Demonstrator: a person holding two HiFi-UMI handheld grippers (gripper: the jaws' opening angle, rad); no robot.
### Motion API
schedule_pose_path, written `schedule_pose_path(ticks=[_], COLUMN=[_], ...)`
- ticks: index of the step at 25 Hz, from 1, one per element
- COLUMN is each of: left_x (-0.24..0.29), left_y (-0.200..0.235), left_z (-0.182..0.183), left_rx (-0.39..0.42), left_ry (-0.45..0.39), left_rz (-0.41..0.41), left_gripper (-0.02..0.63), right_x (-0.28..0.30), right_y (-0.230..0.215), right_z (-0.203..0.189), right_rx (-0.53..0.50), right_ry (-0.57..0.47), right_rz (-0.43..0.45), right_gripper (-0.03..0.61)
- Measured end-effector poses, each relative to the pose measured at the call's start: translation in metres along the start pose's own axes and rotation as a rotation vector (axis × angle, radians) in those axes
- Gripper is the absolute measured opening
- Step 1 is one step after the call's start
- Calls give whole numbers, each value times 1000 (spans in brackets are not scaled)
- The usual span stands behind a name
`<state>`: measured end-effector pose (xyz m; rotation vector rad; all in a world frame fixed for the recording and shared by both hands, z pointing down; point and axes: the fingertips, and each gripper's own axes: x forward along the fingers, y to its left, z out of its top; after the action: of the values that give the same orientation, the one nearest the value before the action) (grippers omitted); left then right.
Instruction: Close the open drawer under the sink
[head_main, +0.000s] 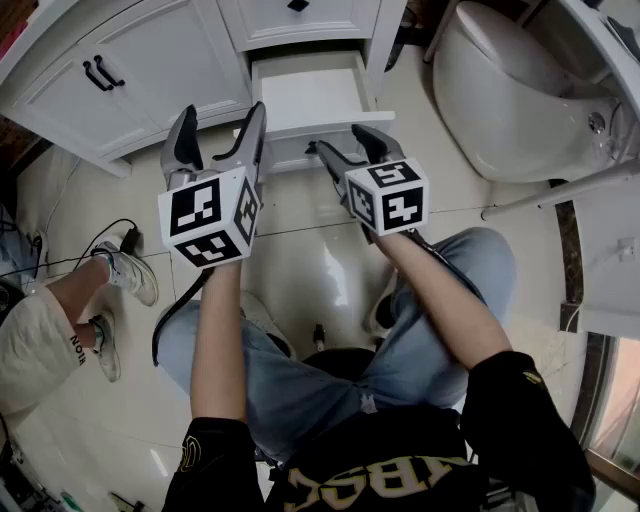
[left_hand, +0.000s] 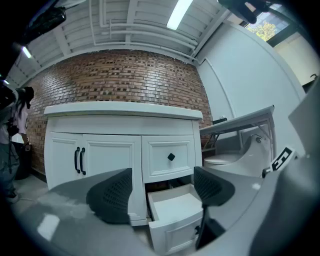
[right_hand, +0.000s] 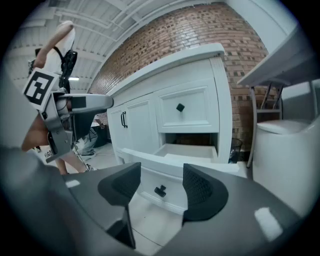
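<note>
The white vanity's lower drawer (head_main: 310, 98) stands pulled out and empty, its front panel (head_main: 325, 132) toward me. My left gripper (head_main: 225, 110) is open and hangs just left of the drawer front. In the left gripper view the drawer (left_hand: 176, 210) shows between the spread jaws of the left gripper (left_hand: 160, 187). My right gripper (head_main: 340, 142) is open too, close in front of the drawer front. In the right gripper view the black knob (right_hand: 160, 190) on the drawer front (right_hand: 170, 175) lies between the jaws of the right gripper (right_hand: 160, 185), untouched.
Above the open drawer is a shut drawer with a black knob (left_hand: 171, 157). Cabinet doors with black handles (head_main: 100, 72) are to the left. A white toilet (head_main: 510, 90) stands to the right. Another person's shoe (head_main: 130, 275) and a cable (head_main: 90, 240) lie on the tiled floor at left.
</note>
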<state>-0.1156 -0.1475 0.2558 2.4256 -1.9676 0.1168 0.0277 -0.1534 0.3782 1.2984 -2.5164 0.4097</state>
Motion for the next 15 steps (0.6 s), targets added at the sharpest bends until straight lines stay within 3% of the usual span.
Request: schedule_pose_path(ticks=[5,15], left_x=[15,45], left_y=[6,18], left_z=[-5,-18], left_rx=[3,-37], left_ry=[9,30], left_rz=[-7,-24], left_gripper=[391,391], right_x=[31,68], right_y=[-1,2], right_z=[-35,-72], right_rx=[100,265], right_ry=[100,202], right_rz=[34,91], right_gripper=[258,214])
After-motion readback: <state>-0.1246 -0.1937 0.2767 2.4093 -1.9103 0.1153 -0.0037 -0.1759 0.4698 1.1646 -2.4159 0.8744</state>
